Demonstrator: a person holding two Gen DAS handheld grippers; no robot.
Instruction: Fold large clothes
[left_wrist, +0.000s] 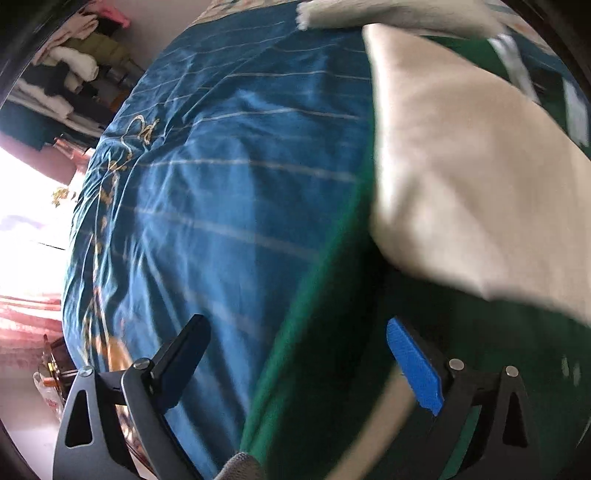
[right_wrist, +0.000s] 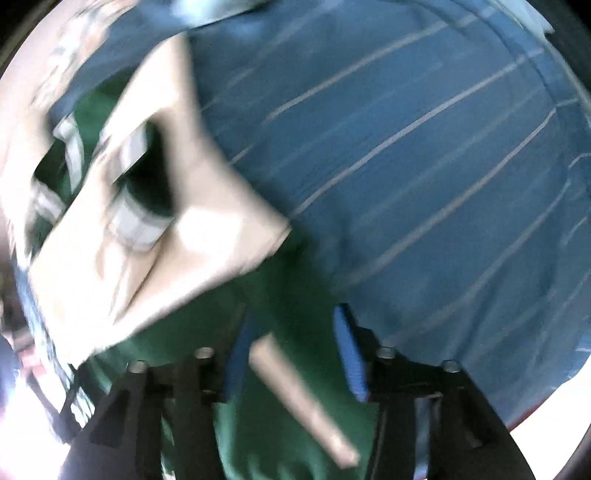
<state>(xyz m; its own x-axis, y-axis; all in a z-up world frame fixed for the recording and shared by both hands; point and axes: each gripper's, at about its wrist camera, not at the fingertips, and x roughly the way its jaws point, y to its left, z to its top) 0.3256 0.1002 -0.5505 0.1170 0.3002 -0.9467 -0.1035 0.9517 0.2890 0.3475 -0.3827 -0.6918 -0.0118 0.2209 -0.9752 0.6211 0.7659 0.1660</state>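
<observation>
Both wrist views steeply above bedspread (left_wrist: 221, 184)

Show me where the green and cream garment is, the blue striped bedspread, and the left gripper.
green and cream garment (left_wrist: 461, 166), left wrist view, on its cream panel.
blue striped bedspread (left_wrist: 229, 177), left wrist view, on bare striped fabric.
left gripper (left_wrist: 306, 365), left wrist view, midway between its fingertips, jaws apart.

My left gripper (left_wrist: 299, 365) has matt black plastic fingers, one blue ridged pad. Beneath lie a satiny blue bedspread (left_wrist: 221, 184) and a matt green-and-cream garment (left_wrist: 461, 166), perhaps fleece.
</observation>
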